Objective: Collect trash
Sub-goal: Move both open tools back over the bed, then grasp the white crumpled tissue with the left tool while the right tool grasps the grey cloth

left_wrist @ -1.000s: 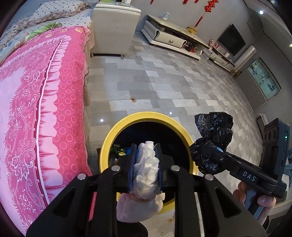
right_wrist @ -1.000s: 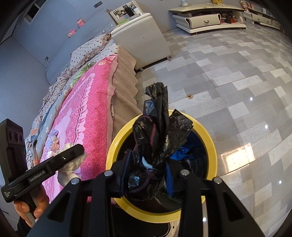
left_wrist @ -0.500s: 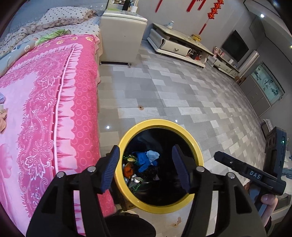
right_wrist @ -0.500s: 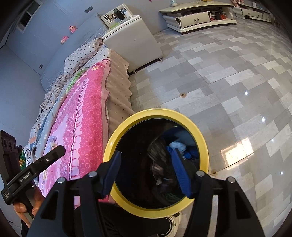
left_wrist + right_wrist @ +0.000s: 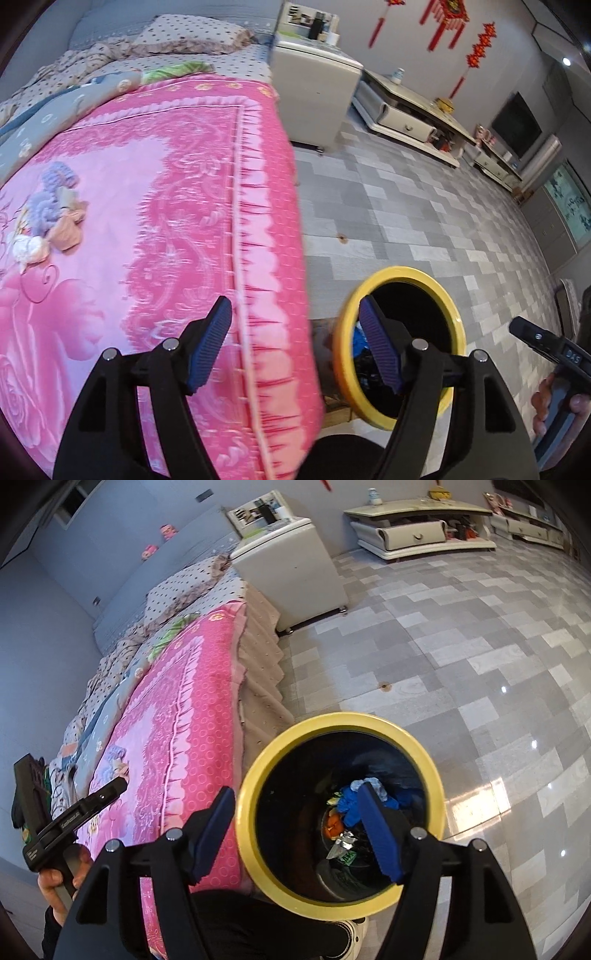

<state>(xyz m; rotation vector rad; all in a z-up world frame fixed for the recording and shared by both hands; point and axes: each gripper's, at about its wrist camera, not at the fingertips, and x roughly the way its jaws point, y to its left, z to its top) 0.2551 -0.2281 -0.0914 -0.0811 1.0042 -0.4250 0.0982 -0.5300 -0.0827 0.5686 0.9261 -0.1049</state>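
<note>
A yellow-rimmed black trash bin (image 5: 436, 771) stands on the floor beside the bed; it also shows in the left wrist view (image 5: 458, 325). Blue, orange and silver trash (image 5: 351, 805) lies at its bottom. My left gripper (image 5: 295, 343) is open and empty, over the edge of the pink blanket (image 5: 147, 221), left of the bin. My right gripper (image 5: 297, 830) is open and empty, just above the bin's near left rim. A small pile of crumpled purple, tan and white items (image 5: 51, 221) lies on the blanket at the left.
The bed runs along the left with a grey dotted quilt (image 5: 147, 48) at its head. A white cabinet (image 5: 291, 579) stands past the bed. A low TV stand (image 5: 421, 528) lines the far wall. Grey tiled floor (image 5: 461, 646) spreads to the right.
One second ago my left gripper held white tissue and my right a black bag; both opened and dropped them into the bin. My left gripper has since swung left over the bed.
</note>
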